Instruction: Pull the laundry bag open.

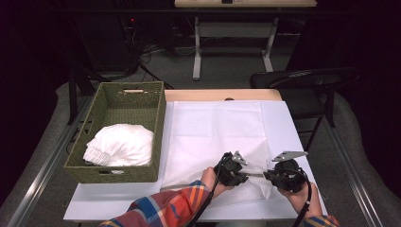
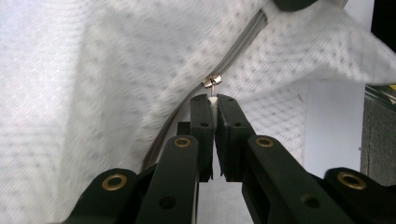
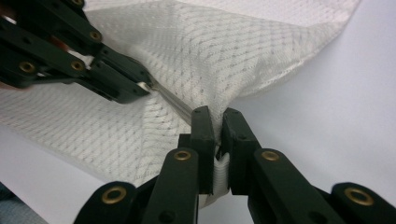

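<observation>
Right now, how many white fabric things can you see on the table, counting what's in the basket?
2. One white mesh zip bag lies flat on the table, its near corner pinched by the right gripper. One bundled white cloth sits in the green basket. More may be hidden under it.

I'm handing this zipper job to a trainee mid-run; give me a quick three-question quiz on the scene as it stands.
1. True or false: the left gripper is shut on the zipper pull.
2. What does the right gripper pinch? A) the basket rim B) the mesh bag's corner by the zipper C) nothing
3. What lies inside the green woven basket?

Key
1. True: its jaws pinch the pull's tab.
2. B: they clamp the white mesh bag at the zipper's end.
3. A bunched white cloth.
</observation>
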### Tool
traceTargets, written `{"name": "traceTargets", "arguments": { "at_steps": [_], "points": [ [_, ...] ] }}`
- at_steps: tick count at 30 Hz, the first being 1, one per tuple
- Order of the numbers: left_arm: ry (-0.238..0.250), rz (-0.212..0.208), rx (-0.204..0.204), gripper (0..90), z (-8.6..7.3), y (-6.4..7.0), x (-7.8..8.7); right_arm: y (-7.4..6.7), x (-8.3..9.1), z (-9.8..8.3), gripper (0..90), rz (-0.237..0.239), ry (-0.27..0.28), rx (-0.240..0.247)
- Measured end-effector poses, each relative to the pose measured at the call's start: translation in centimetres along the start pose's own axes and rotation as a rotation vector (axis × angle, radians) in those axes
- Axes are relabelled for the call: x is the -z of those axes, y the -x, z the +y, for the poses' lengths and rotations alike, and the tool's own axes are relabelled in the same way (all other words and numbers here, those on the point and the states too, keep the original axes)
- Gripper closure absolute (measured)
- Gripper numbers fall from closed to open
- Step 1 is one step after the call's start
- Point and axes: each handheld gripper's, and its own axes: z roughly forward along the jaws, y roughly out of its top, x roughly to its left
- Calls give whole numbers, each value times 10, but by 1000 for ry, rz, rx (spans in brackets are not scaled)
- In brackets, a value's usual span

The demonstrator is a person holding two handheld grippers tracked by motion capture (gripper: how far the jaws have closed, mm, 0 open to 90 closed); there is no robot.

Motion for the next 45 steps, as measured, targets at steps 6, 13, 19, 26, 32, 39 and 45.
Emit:
{"name": "traceTargets", "arguments": {
  "at_steps": [6,13,19,26,32,39,45],
  "points": [
    [0,7,11,861,-9,-3,12,1,0,0,843,-16,-1,0],
    [-2,1,17,860,-19,-7,22,1,-1,-1,840,-23,-11,-4],
    [-13,-6,20,859,-25,-9,30,2,-1,-2,836,-31,-17,-5],
    [-14,-5,29,859,-31,-11,37,2,-2,-2,835,-41,-23,-1],
    [-12,-2,39,860,-34,-12,42,2,-2,-3,835,-41,-21,2],
    [-22,-1,38,860,-38,-12,47,2,-3,-3,834,-39,-26,4],
    [-38,6,40,859,-46,-14,52,2,-3,-4,835,-41,-30,5]
  ]
}}
